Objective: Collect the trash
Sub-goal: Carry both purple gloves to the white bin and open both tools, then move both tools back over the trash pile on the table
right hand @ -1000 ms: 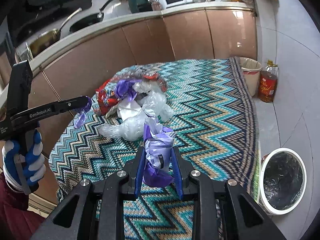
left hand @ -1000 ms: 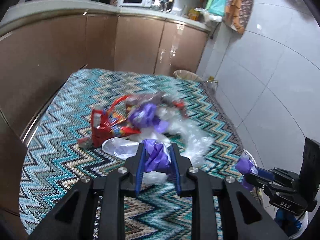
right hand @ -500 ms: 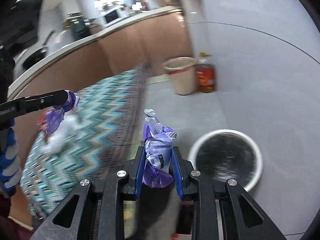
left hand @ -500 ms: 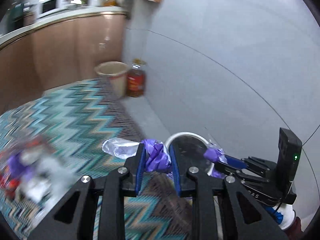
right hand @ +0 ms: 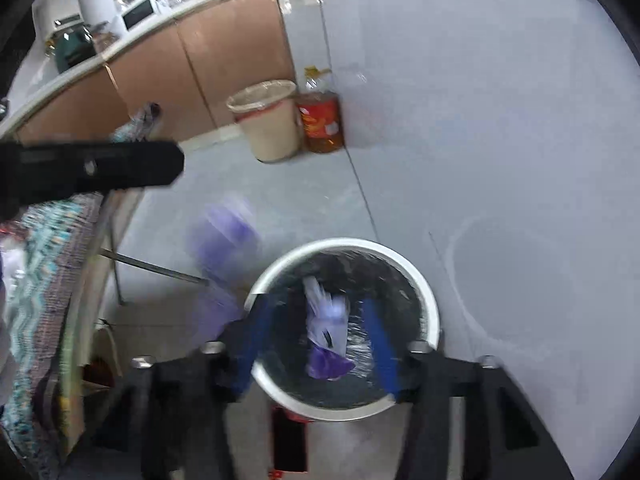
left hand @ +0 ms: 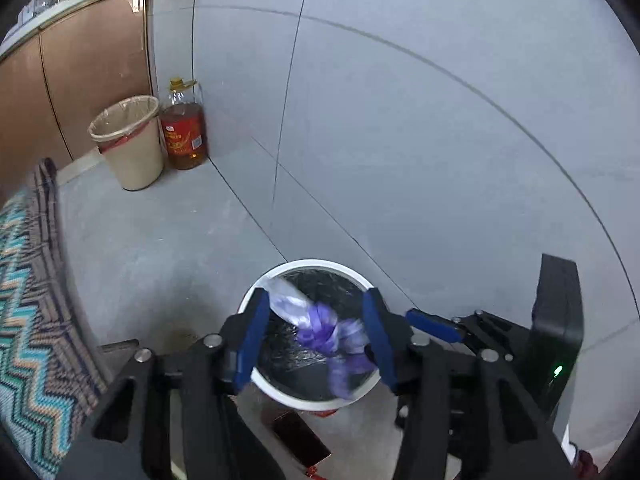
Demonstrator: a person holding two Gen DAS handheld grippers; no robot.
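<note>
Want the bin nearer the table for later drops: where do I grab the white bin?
Take the white bin by its rim, straight down from above, straddling the thin wall. It stands upright with an open round mouth, and the body looks too wide to clamp sideways. Probably the far arc, clear of the purple wrappers.

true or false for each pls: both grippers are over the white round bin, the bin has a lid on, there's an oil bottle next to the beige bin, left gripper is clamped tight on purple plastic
1. Both grippers are over the white round bin. True: left gripper and right gripper frame it.
2. The bin has a lid on. False: it is open, showing a black liner.
3. An amber oil bottle stands beside the beige lined bin. True.
4. The left gripper is clamped on purple plastic. False: its jaws have just been opening, and the purple-and-clear plastic scrap hangs loose between them.
</note>
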